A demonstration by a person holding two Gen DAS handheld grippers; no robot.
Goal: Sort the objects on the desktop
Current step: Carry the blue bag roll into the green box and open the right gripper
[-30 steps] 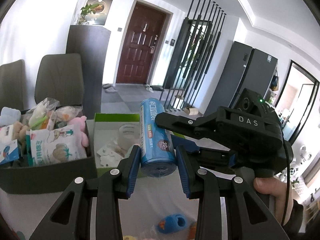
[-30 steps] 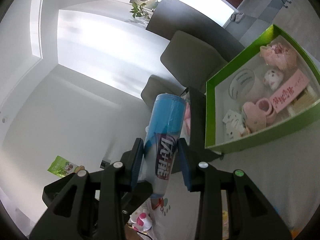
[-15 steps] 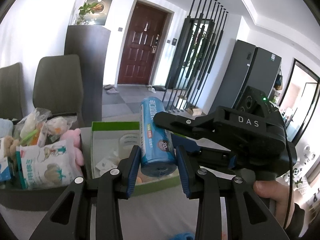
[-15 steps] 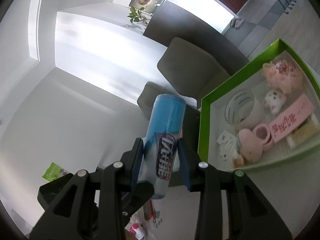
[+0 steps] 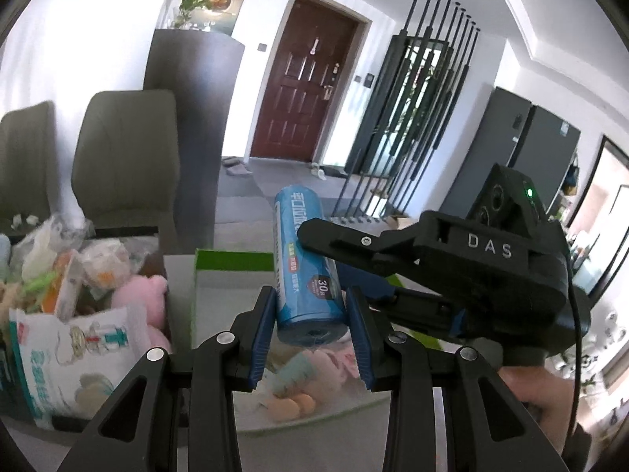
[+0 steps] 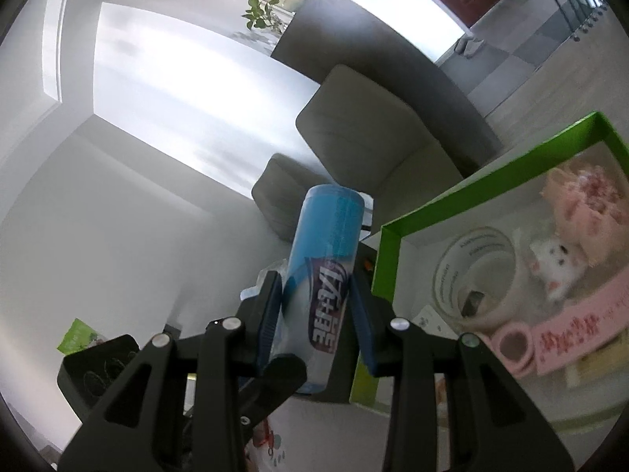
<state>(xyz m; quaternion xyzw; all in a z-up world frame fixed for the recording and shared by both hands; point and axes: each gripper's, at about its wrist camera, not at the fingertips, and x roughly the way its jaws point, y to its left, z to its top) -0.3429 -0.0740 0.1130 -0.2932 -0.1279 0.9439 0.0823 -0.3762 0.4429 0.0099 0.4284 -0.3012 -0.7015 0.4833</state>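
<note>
A blue roll of bin bags (image 5: 304, 263) is held in the air by both grippers at once. My left gripper (image 5: 310, 334) is shut on its near end. My right gripper (image 6: 316, 330) is shut on the same roll (image 6: 326, 271); its black body (image 5: 471, 259) crosses the left wrist view from the right. The roll hangs above the green-rimmed box (image 5: 232, 259), which holds a tape roll (image 6: 475, 275), a white plush (image 6: 554, 259) and pink items (image 6: 582, 196). A dark bin (image 5: 59, 421) with a snack packet (image 5: 78, 358) and a pink plush (image 5: 141, 295) stands to the left.
Two grey chairs (image 5: 125, 157) stand behind the table. The green box wall (image 6: 387, 263) is just right of the roll in the right wrist view. Pink and orange small items (image 5: 302, 389) lie below the left fingers.
Both grippers have carried the roll forward and right, from in front of the boxes to above the green box. The dark bin has slid left in view. The grip has not changed.
</note>
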